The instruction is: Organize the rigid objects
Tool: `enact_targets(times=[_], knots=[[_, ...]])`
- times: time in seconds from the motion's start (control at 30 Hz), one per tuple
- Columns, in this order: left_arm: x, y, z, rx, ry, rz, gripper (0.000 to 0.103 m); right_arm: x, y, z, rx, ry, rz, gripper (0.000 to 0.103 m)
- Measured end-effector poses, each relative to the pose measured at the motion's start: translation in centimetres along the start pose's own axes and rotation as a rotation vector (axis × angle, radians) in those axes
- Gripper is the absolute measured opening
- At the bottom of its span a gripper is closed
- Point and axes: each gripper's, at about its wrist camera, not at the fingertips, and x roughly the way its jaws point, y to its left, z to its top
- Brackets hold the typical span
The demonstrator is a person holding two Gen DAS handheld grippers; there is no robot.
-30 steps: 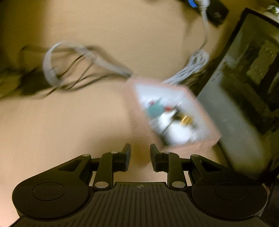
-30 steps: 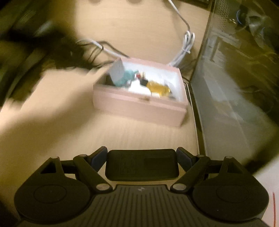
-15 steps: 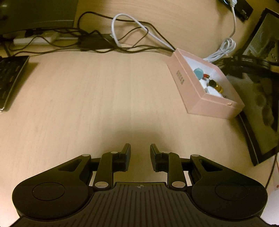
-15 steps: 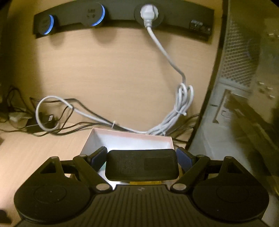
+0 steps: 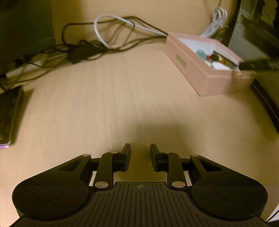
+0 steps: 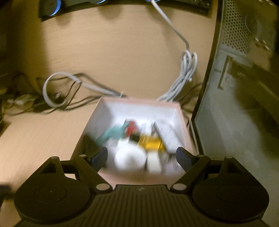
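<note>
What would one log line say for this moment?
left gripper: jaws shut, empty, over table | right gripper: jaws open, empty, above pink box

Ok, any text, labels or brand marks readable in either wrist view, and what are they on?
Nothing is readable.
Pink box: small dark print on its side wall, too blurred to read.
Wall panel: faint marks, too small to read.

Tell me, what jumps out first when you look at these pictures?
The pink box full of small colourful things, just beyond the open right hand-held gripper and beside the dark computer case. Next, the tangle of black and white cables along the back of the wooden desk.
</note>
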Motion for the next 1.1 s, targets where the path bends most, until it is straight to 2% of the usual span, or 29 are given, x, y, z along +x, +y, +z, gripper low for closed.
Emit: enact_targets(times=[0.07, 0.1, 0.2, 0.27, 0.33, 0.37, 0.43, 0.53, 0.67, 0.73, 0.83, 0.87, 0.93, 1.1], knots=[[0.1, -0.9, -0.1, 0.055, -0.021, -0.004, 0.033, -1.5, 0.6, -2.0, -0.002, 0.02, 0.02, 0.086], [0.2, -1.3, -0.1, 0.084, -0.027, -0.008, 0.038, -2.1, 0.9, -3.0, -0.009, 0.027, 0.03, 0.086], [0.5, -2.7, -0.2, 0.14, -0.055, -0.052, 0.04, -3.5, 2.0, -5.9, -0.046, 0.058, 0.014, 0.086], [0.7, -3.8, 0.1, 0.135, -0.044, -0.064, 0.052, -4.1, 2.4, -7.5, -0.06, 0.078, 0.02, 0.086], [1.1, -4.9, 0.0, 0.15, -0.04, -0.072, 0.077, -4.5, 2.4, -8.6, -0.059, 0.099, 0.033, 0.086], [1.3, -5.5, -0.3, 0.172, -0.043, -0.066, 0.081, -4.6, 2.3, -9.1, -0.052, 0.101, 0.037, 0.086], [1.6, -6.4, -0.6, 0.145, -0.052, -0.056, 0.091, -4.5, 1.9, -9.9, -0.029, 0.104, 0.046, 0.086], [2.1, -7.2, -0.8, 0.069, -0.095, -0.011, 0.095, -4.0, 1.4, -10.6, -0.014, 0.119, 0.043, 0.086], [2.8, -8.0, -0.9, -0.022, -0.175, 0.071, 0.095, -3.6, 0.7, -11.2, -0.027, 0.071, -0.01, 0.086], [3.0, -8.4, -1.0, -0.048, -0.203, 0.106, 0.095, -2.7, 0.0, -11.3, -0.003, 0.077, -0.024, 0.086], [3.3, -8.3, -0.7, -0.113, -0.231, 0.126, 0.095, -1.1, -0.8, -11.4, 0.048, 0.112, -0.017, 0.086], [3.4, -8.1, -0.6, -0.126, -0.24, 0.135, 0.095, -0.9, -1.0, -11.5, 0.063, 0.099, -0.008, 0.087], [3.9, -8.4, -0.4, -0.108, -0.25, 0.17, 0.095, -0.4, -1.2, -11.6, 0.087, 0.077, -0.012, 0.091], [4.5, -9.3, 0.0, -0.099, -0.266, 0.165, 0.095, 1.0, -1.0, -11.1, 0.112, 0.038, -0.041, 0.099]])
